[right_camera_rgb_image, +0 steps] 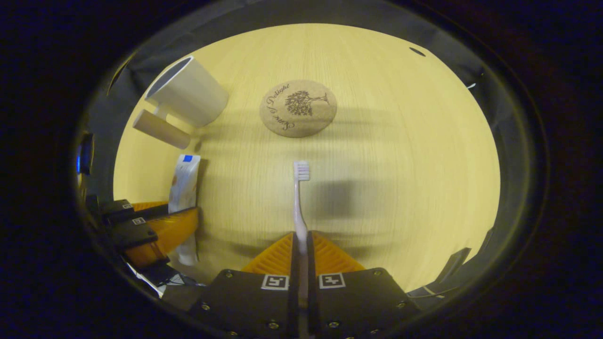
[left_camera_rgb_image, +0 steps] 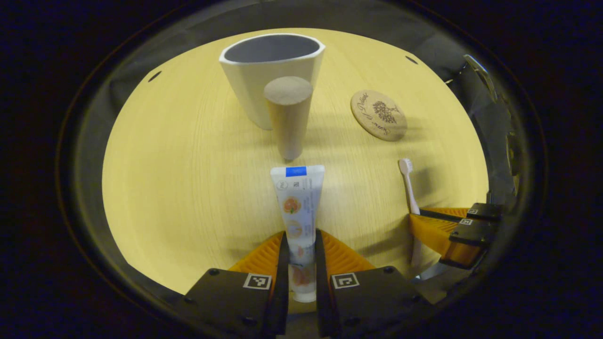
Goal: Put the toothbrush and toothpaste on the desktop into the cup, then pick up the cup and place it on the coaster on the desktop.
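Left gripper clamped on toothpaste: white tube w/ blue band at flat far end, orange fruit art, cap near; long axis near-far. Right gripper clamped on toothbrush, pale handle, bristle head pointing far. Cup, white w/ wood handle, stands far on desktop. Cork coaster, right of cup, tree print + script reading approx. "Sure o' Delight".
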The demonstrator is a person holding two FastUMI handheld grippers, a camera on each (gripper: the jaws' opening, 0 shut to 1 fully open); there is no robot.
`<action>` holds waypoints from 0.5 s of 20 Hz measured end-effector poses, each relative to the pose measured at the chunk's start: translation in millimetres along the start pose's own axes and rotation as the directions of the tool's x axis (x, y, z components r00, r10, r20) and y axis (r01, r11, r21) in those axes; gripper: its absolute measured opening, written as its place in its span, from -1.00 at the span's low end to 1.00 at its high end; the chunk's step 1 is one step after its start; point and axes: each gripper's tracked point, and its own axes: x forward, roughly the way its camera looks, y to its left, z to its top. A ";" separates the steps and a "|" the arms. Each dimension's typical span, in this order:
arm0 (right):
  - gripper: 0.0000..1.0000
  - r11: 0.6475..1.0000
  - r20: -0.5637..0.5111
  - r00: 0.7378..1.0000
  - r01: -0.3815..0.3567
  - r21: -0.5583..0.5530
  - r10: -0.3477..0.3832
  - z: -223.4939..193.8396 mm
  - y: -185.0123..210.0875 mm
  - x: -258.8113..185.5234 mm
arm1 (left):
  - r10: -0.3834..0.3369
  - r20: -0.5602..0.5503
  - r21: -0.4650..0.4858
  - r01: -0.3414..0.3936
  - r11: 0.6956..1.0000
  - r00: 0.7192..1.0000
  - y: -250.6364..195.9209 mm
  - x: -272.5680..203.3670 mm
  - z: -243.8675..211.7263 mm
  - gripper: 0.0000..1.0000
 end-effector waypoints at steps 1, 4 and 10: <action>-0.82 1.000 0.019 1.000 -0.005 0.006 0.005 1.6 -0.8 -0.5 | -0.001 0.012 -0.013 0.001 1.000 1.000 -0.7 2.1 1.2 -0.36; -0.91 1.000 0.041 0.999 -0.024 0.000 0.024 2.1 0.4 -0.6 | -0.021 0.041 -0.012 0.021 1.000 0.999 -1.4 1.0 3.3 -0.49; -0.93 0.998 0.084 0.995 -0.056 0.006 0.056 2.0 5.1 -8.1 | -0.031 0.125 -0.031 0.035 0.999 0.992 -0.6 -5.9 4.8 -0.47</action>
